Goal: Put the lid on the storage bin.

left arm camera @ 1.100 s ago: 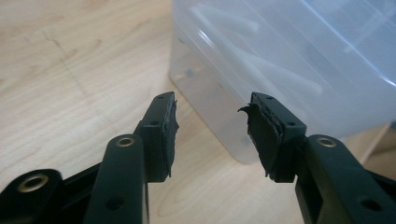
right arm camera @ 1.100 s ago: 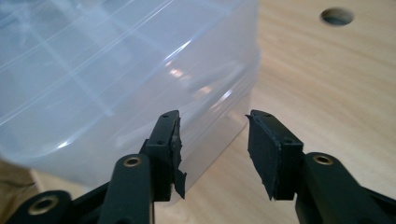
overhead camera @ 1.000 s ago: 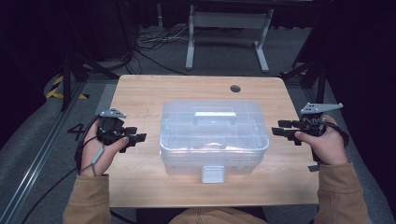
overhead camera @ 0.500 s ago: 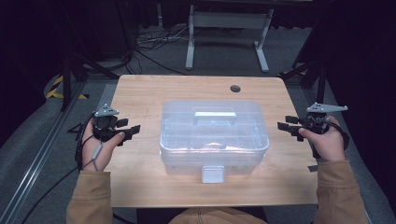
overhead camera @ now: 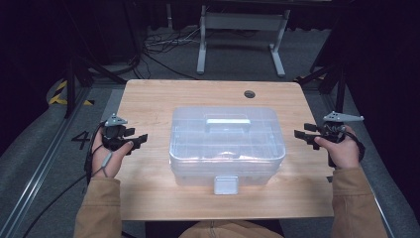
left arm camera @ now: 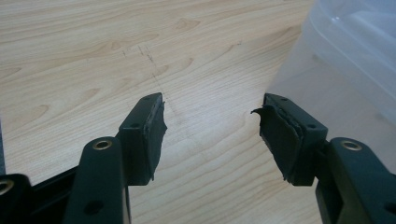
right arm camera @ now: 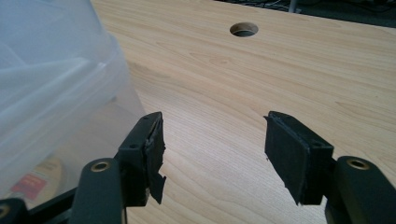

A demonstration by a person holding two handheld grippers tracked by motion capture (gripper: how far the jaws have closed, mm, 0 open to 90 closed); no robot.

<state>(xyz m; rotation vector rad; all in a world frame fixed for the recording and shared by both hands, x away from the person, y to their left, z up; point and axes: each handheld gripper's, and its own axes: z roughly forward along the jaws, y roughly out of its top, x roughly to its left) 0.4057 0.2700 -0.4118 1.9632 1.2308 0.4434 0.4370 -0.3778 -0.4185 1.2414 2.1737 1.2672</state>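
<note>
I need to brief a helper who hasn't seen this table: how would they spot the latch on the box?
Start at the wooden table and find the clear plastic box in its middle. On the box's near side sits the latch, a small pale square tab, lower than the long handle on the lid.

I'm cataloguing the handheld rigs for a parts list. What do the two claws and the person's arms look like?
Both are black two-jaw tools. The left claw carries a grey three-cornered plate on top and trails a dark cable with a small grey piece on it. The right claw bears a similar grey plate. Each jaw ends in a flat black rubber pad, frayed at its edges, with brass-coloured rivets behind. The person wears tan long sleeves.
</note>
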